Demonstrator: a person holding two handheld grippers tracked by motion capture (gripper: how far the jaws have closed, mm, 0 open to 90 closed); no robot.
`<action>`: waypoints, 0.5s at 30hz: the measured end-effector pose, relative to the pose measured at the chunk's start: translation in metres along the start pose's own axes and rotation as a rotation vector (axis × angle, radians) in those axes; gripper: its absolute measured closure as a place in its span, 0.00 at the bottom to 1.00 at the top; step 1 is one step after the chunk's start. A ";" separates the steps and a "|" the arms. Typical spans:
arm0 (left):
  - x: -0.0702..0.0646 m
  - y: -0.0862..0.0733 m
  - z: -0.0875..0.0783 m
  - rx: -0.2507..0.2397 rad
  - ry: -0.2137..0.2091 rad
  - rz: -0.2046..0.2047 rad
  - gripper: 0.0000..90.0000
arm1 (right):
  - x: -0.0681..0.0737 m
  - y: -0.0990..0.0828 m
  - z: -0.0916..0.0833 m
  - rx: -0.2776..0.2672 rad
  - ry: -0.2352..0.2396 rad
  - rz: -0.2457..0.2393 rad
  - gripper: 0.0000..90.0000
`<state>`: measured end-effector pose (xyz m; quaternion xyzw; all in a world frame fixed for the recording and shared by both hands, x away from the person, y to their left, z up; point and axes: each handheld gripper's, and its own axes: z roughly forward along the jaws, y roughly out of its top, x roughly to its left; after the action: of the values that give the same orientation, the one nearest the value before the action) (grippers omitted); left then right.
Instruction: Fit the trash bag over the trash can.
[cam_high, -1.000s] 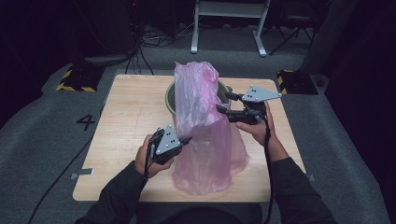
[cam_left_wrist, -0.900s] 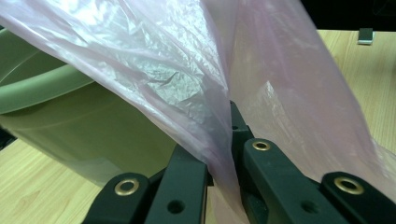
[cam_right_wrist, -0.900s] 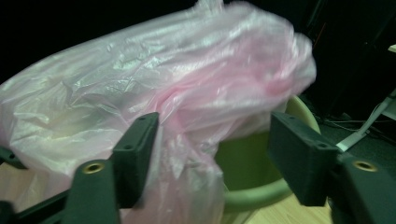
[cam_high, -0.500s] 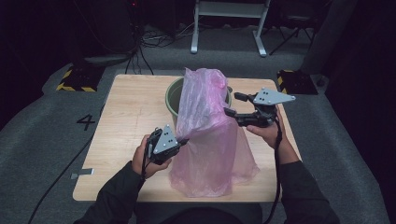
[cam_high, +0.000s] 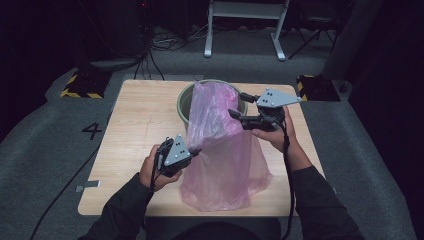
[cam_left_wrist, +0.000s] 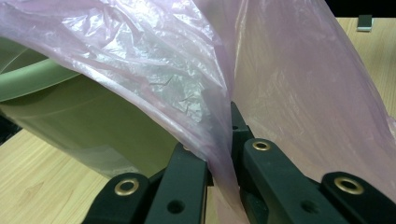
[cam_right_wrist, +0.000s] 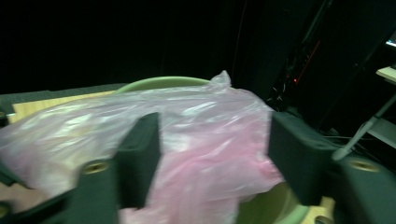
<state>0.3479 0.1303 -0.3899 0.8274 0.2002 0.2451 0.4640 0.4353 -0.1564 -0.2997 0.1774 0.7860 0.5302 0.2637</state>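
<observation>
A thin pink plastic bag (cam_high: 225, 155) hangs from the mouth of a pale green bin (cam_high: 184, 102) and spreads down over the wooden table (cam_high: 135, 120) toward the person. My left gripper (cam_high: 194, 150) is shut on a fold of the bag's left side; the film is pinched between the black jaws (cam_left_wrist: 223, 158) in front of the bin wall (cam_left_wrist: 70, 116). My right gripper (cam_high: 238, 105) is open at the bag's upper right. Its jaws have just been closing, and the bag's crumpled top (cam_right_wrist: 210, 126) bulges into the gap between them, with the fingers (cam_right_wrist: 140, 149) apart from it.
The bin stands at the middle back of the table. Beyond the far edge are a white metal stand (cam_high: 245, 25), floor cables (cam_high: 160, 45) and two yellow-black striped blocks (cam_high: 80, 85). A bare strip of wood lies left of the bag.
The right gripper drew off to the right, away from the bag, then came back to its upper side a little higher. The bag's top has slumped. The left gripper stayed put.
</observation>
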 end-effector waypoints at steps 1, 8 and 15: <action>0.001 0.000 -0.001 -0.005 0.001 -0.004 0.99 | -0.004 0.002 0.001 0.007 0.005 0.000 0.52; 0.004 0.001 -0.004 -0.010 0.009 0.004 0.99 | -0.024 0.008 0.024 0.122 0.064 0.004 0.72; 0.009 0.001 -0.010 -0.037 0.021 -0.010 0.99 | -0.026 0.007 0.062 0.321 0.155 -0.020 0.86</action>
<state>0.3493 0.1412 -0.3829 0.8151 0.2047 0.2552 0.4782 0.4928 -0.1222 -0.3054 0.1680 0.8802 0.4075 0.1761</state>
